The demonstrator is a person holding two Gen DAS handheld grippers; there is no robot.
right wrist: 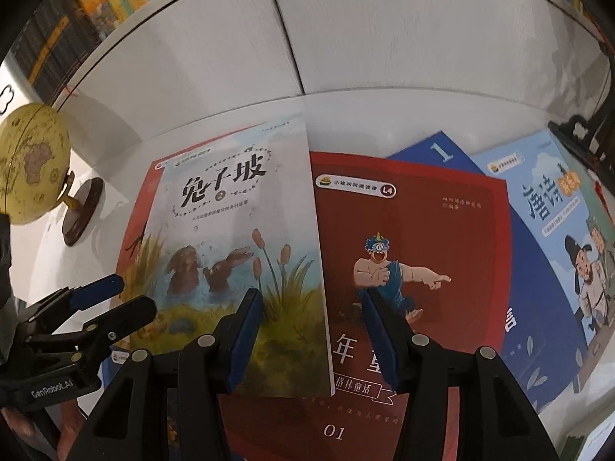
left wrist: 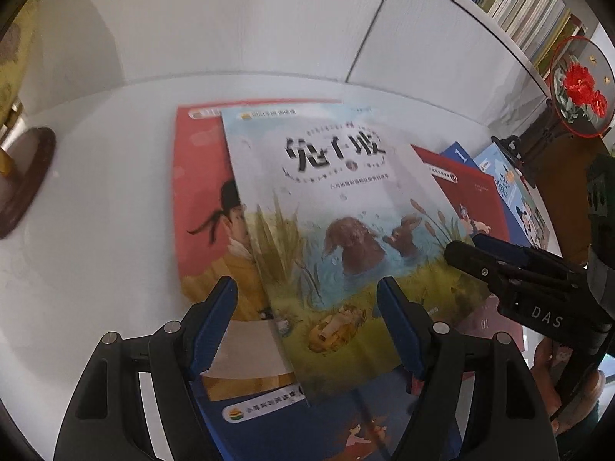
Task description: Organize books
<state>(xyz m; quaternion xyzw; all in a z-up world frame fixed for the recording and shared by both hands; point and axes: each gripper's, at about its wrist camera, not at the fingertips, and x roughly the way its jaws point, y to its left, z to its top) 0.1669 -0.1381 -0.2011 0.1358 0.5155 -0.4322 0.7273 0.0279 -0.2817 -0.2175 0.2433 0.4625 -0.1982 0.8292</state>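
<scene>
Books lie overlapped on the white tabletop point(right wrist: 384, 123); the pale rabbit-cover paperback point(right wrist: 238, 253) sits topmost, left of the dark red paperback point(right wrist: 423, 230). Both the left gripper point(left wrist: 307, 322) and the right gripper point(right wrist: 313, 330) hover parted and empty over the rabbit book. Best to pinch its near edge squarely, lifting only that cover.

Dim, soft daylight; left wrist view motion-blurred, both views fisheye-bent with dark corners.

Picture books being spread flat on the white tabletop point(right wrist: 365, 123).
A rabbit book point(right wrist: 230, 253) is being overlapped onto a red book point(right wrist: 415, 230), blue ones point(right wrist: 538, 307) alongside.
</scene>
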